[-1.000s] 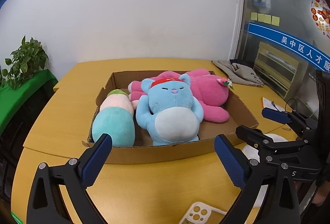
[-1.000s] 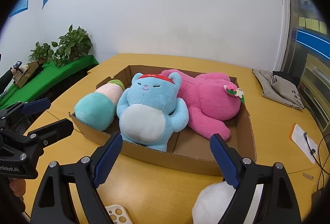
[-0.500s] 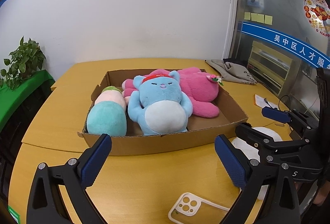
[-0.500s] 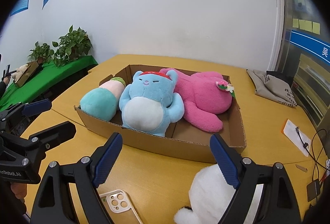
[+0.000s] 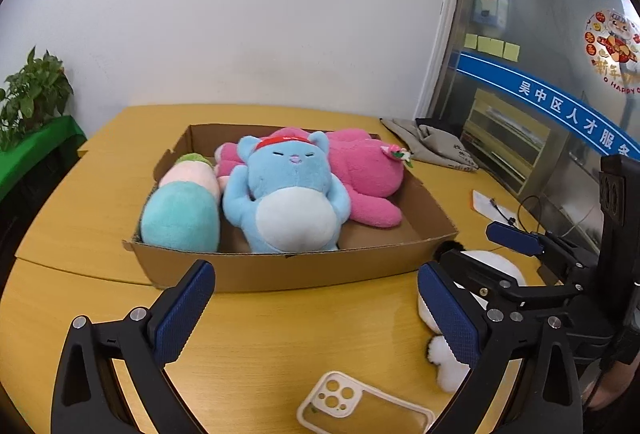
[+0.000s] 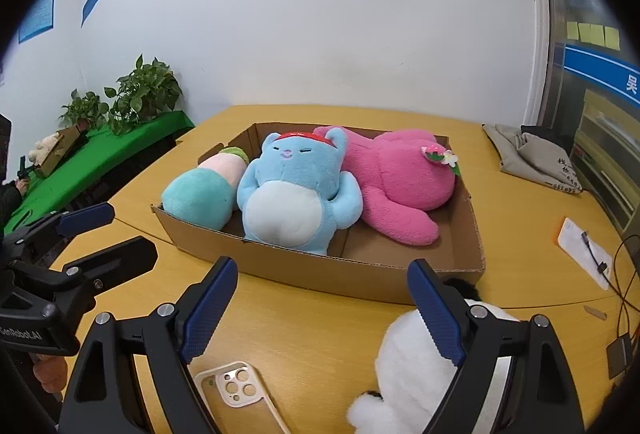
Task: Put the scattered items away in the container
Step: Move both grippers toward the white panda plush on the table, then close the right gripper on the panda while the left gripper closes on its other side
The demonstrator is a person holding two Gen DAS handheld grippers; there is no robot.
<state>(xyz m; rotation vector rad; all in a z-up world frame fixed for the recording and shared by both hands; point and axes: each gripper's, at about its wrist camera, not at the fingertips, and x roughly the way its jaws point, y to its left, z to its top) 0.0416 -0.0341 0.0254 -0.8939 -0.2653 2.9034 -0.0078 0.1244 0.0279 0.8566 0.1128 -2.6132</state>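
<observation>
Left wrist: left claw (image 5: 316, 306) released, empty, above tabletop (image 5: 280, 330). Cardboard box (image 5: 304, 270) holds three plush toys; white plush (image 5: 452, 366) and phone case (image 5: 360, 410) lie outside.

Right wrist: right claw (image 6: 320, 310) released beside white plush (image 6: 408, 362). Risk: soft fur slipping from a shallow pinch.

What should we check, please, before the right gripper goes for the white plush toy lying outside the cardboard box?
1. Right gripper open and holding nothing: ok.
2. Left gripper open and holding nothing: ok.
3. White plush toy on the table, outside the cardboard box: ok, though the right finger hides part of it.
4. Free room in the box: ok; bare floor shows at the near right corner, in front of the pink plush.
5. Phone case apart from the white toy: ok.
6. Cables at the table's right edge clear of the toy: cannot tell.
</observation>
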